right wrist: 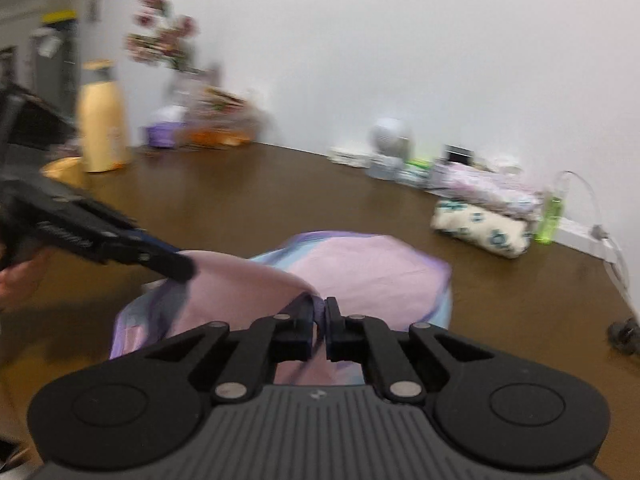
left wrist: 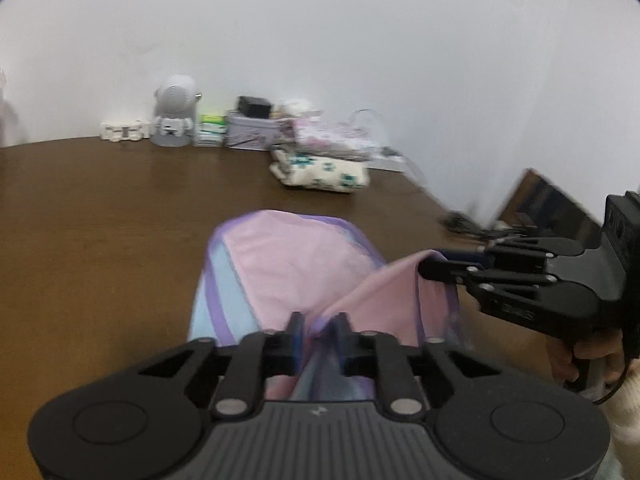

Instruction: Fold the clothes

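The pink garment (left wrist: 288, 264) with light-blue and purple bands along its edges lies partly spread on the brown bench (left wrist: 100, 220), toward my near edge. Its near hem is lifted off the surface and bunched (two corners pinched up), the pink inner side facing up. A folded cream cloth (left wrist: 320, 174) with teal print sits by the far edge.

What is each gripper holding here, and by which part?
Both hold the pink garment by its near purple-trimmed edge: left gripper and right gripper each pinch a separate spot, lifting it off the table.
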